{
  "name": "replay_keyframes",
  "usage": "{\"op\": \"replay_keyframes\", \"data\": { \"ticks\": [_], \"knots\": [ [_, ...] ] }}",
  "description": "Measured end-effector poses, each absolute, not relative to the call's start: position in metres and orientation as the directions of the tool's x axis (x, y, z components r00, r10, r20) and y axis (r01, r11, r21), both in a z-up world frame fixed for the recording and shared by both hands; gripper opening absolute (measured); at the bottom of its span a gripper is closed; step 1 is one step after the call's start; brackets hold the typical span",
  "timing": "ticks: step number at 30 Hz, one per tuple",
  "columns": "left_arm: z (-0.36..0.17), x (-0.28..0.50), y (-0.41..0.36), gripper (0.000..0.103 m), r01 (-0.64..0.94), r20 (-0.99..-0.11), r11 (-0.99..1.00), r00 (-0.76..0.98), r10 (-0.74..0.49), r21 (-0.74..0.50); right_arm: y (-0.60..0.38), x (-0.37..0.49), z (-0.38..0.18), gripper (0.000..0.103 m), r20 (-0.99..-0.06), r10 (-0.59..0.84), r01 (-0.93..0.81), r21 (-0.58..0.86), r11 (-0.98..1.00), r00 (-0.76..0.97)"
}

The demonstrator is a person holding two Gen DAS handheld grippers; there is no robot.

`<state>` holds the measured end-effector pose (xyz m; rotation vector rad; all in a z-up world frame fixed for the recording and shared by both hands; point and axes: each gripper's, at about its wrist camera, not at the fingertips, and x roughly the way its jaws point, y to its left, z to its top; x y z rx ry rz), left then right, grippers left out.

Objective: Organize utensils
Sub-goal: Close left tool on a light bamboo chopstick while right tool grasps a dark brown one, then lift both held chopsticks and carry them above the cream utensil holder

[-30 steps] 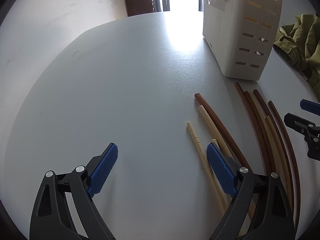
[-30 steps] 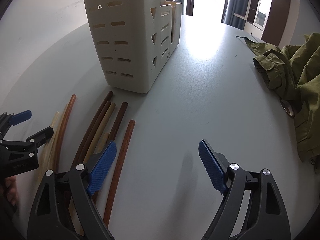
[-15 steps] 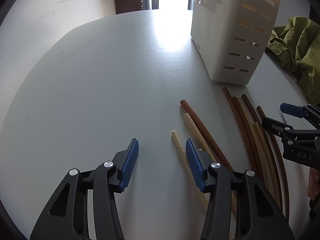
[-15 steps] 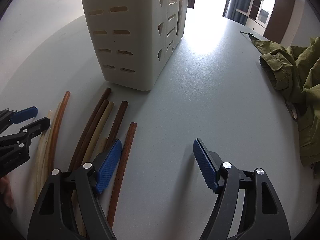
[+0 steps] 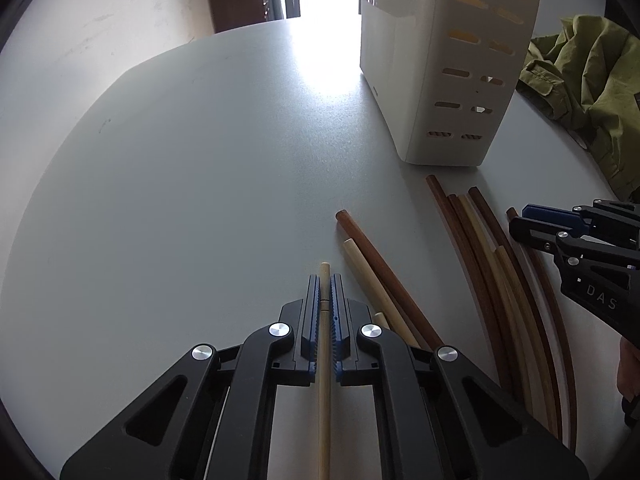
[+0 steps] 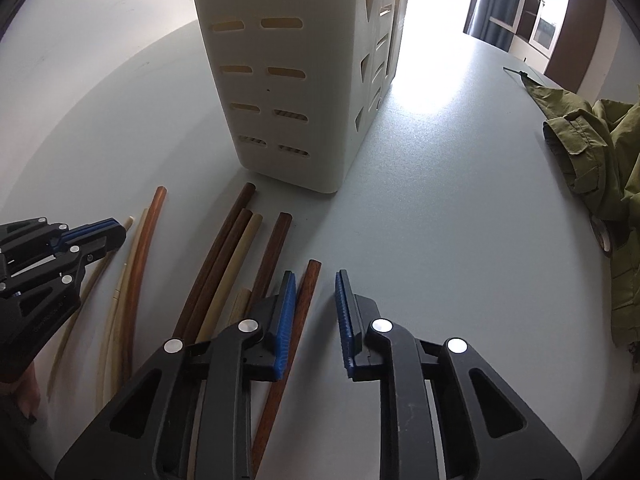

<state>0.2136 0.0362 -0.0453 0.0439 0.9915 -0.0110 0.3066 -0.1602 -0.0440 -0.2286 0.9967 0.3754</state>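
Note:
Wooden chopsticks, pale and dark brown, lie loose on the grey table (image 5: 180, 180) in front of a white slotted utensil holder (image 5: 440, 60). My left gripper (image 5: 325, 280) is shut on the far end of a pale chopstick (image 5: 324, 268) lying flat. In the right wrist view, my right gripper (image 6: 316, 276) has its jaws closing around a reddish-brown chopstick (image 6: 310, 280). That stick rests against the left pad, with a gap still showing on its right. Each gripper also shows in the other's view, the right gripper (image 5: 520, 220) and the left gripper (image 6: 116, 232).
A bunch of chopsticks (image 6: 224, 260) lies between the two grippers. A crumpled green jacket (image 6: 600, 152) takes up the table's right side, with a roll of tape (image 6: 604, 236) at its edge. The holder (image 6: 288, 80) stands just beyond the sticks.
My left jaws closed from wide open onto the pale chopstick. My right jaws narrowed around the reddish-brown chopstick. Both views drew slightly nearer to the holder.

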Motion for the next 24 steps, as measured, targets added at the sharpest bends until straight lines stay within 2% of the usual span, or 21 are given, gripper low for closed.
{"op": "replay_keyframes", "data": {
  "ticks": [11,24],
  "knots": [
    [-0.026,0.207,0.045,0.004,0.030,-0.813,0.999,0.582,0.001,0.022,-0.154,0.304,-0.038,0.008,-0.849,0.256,-0.442,0.029,0.896,0.463],
    [0.025,0.217,0.037,0.004,0.063,-0.740,0.998,0.671,-0.042,0.001,-0.153,0.290,0.022,0.008,-0.759,0.337,-0.470,0.047,0.881,0.557]
  ]
}}
